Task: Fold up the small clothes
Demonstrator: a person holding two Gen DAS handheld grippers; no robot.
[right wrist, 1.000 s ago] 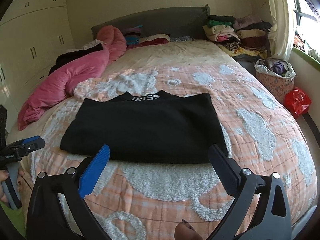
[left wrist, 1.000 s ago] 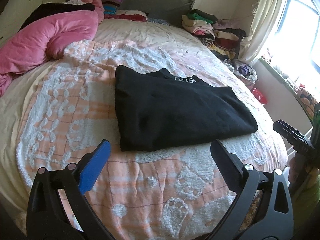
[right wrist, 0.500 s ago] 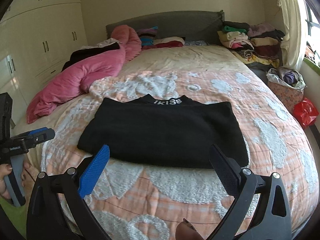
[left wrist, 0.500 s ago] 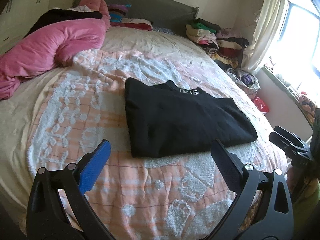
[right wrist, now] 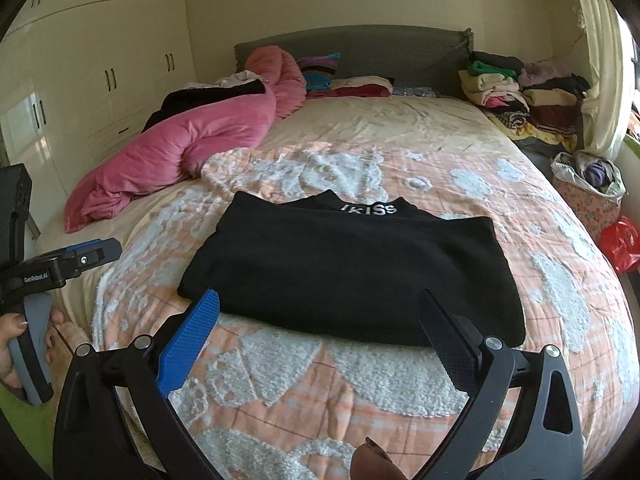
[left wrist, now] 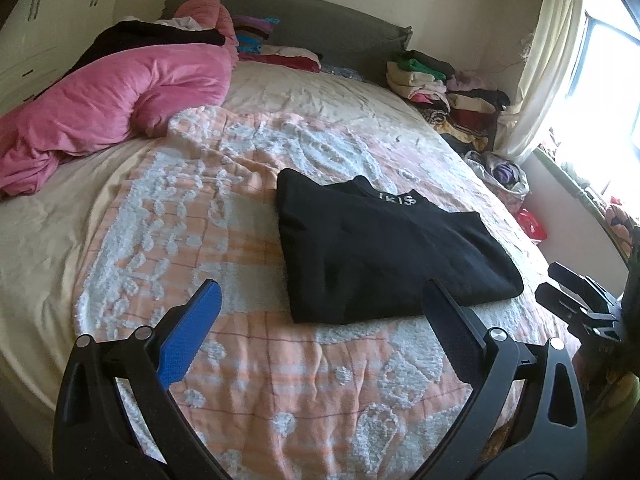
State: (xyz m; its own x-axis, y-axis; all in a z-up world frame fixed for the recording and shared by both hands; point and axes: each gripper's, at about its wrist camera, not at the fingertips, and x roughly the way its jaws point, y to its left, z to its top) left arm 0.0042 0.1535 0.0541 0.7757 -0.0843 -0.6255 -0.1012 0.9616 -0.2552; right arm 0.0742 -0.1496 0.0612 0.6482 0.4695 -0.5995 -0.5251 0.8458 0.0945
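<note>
Both tongs stood spread wide and empty. The left tongs [left wrist: 320, 316] hovered over the near edge of the bed, gripping nothing, and the right tongs [right wrist: 318, 320] did likewise, blue pad on one side and black pad on the other with only blanket between them. Compared with a second before, both had drawn back and up from the bed — the garment looked smaller and sat further off in each wrist view, and more of the room had come into sight: wardrobe doors [right wrist: 108, 80], headboard [right wrist: 360, 48], window side.

Beyond the fingertips, the black top [left wrist: 384, 248] lay flat on the peach-and-white blanket [left wrist: 248, 364], already folded into a compact rectangle, its white-lettered collar turned toward the headboard. It had not shifted on the blanket during the retreat; its edges looked square and no sleeve trailed out.

Further out lay a rolled pink duvet [left wrist: 120, 92] toward the pillows, and a stack of folded clothes [right wrist: 516, 88] sat in the far corner by the curtain.

The withdrawal with released tongs suggested this garment was finished — the fold seemed complete, and the likely next step would be moving it to a pile or fetching another piece. A person's hand [right wrist: 12, 352] showed at the left tongs' handle.
</note>
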